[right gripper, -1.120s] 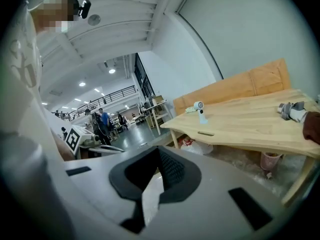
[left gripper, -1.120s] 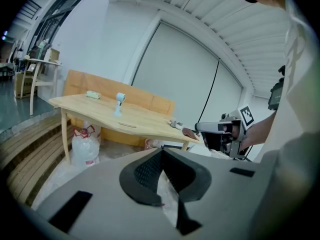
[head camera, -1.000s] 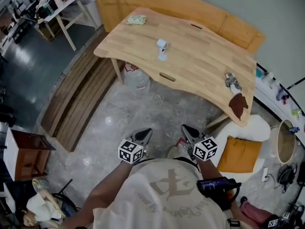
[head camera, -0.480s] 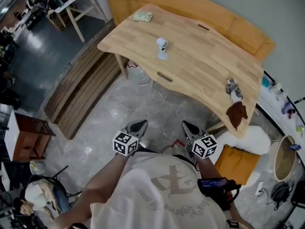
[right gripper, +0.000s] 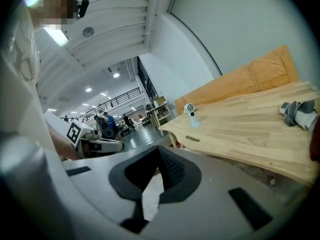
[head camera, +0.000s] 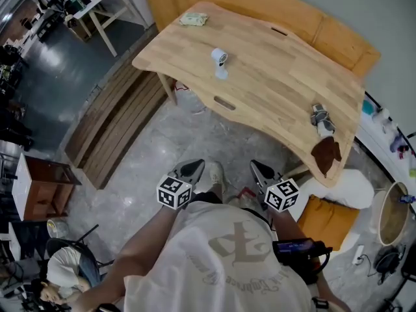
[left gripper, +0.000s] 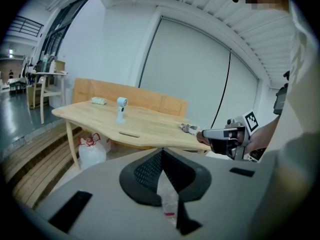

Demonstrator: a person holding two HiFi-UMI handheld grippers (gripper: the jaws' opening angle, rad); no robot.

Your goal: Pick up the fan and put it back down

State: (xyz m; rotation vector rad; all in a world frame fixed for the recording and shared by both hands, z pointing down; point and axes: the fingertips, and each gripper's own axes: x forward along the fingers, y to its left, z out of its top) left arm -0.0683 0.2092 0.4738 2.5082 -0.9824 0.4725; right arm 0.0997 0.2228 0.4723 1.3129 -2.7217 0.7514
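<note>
A: Zero steps complete? Fan location?
B: Confirmed. Fan [head camera: 220, 58] stands upright on table [head camera: 279, 86], untouched. Left tool [head camera: 193, 168] and right tool [head camera: 258, 169]: jaws together, empty, well apart from it.

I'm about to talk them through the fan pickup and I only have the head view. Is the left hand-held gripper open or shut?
Observer: Shut. In its own view the left hand-held gripper has its jaws together, nothing between them.
Operator: And the right one?
Observer: The right hand-held gripper is shut and empty too.
Operator: Is the fan standing?
Observer: Yes. Seen side-on, the fan stands upright on the table, touching nothing else.
</note>
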